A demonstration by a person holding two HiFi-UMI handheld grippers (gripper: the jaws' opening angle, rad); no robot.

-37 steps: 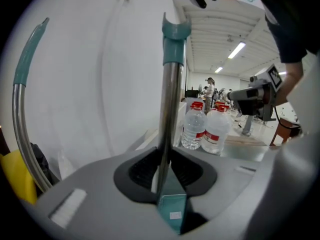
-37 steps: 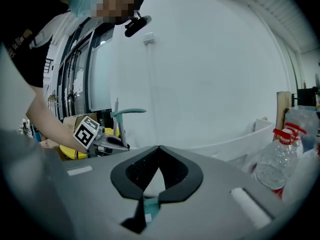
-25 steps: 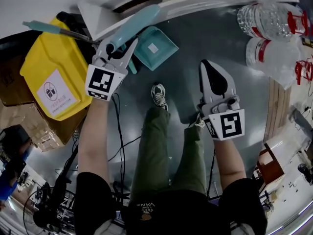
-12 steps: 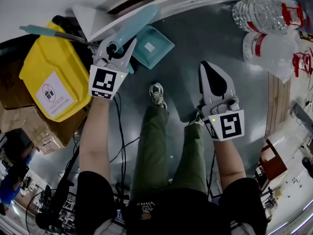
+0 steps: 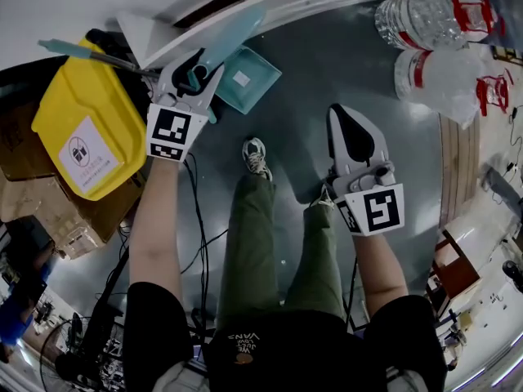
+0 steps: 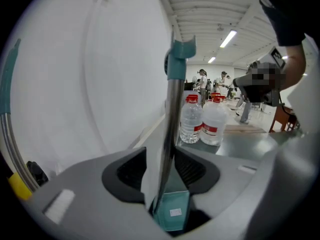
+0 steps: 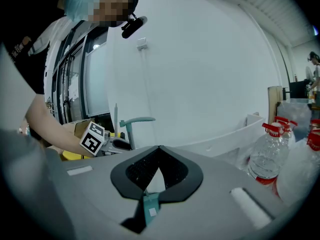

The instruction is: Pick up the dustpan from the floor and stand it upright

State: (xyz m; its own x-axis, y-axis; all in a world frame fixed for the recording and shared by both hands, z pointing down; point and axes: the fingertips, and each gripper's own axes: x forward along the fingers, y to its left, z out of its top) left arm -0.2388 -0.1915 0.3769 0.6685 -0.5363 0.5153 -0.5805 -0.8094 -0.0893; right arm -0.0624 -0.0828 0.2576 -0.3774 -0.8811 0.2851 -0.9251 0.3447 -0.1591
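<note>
The teal dustpan (image 5: 242, 78) rests its pan on the grey floor by the white wall, and its long handle (image 5: 221, 39) rises up between the jaws of my left gripper (image 5: 198, 64). In the left gripper view the metal handle (image 6: 172, 109) stands nearly upright between the two pads (image 6: 131, 171) with a gap on each side, the pan (image 6: 172, 211) below. These jaws have just been opening and are open round the handle. My right gripper (image 5: 337, 110) hangs shut and empty over the floor to the right; its view shows the dustpan (image 7: 131, 126) and the left gripper (image 7: 93, 137) further off.
A yellow bin (image 5: 78, 129) with a teal pole (image 5: 82, 51) across it stands left of the dustpan, cardboard boxes (image 5: 57, 211) below it. Packs of water bottles (image 5: 433, 39) lie at the upper right. The person's shoes (image 5: 256, 158) and cables (image 5: 200, 219) are on the floor.
The left jaws have spread apart round the dustpan handle. The right gripper has shifted slightly to the left in the head view.
</note>
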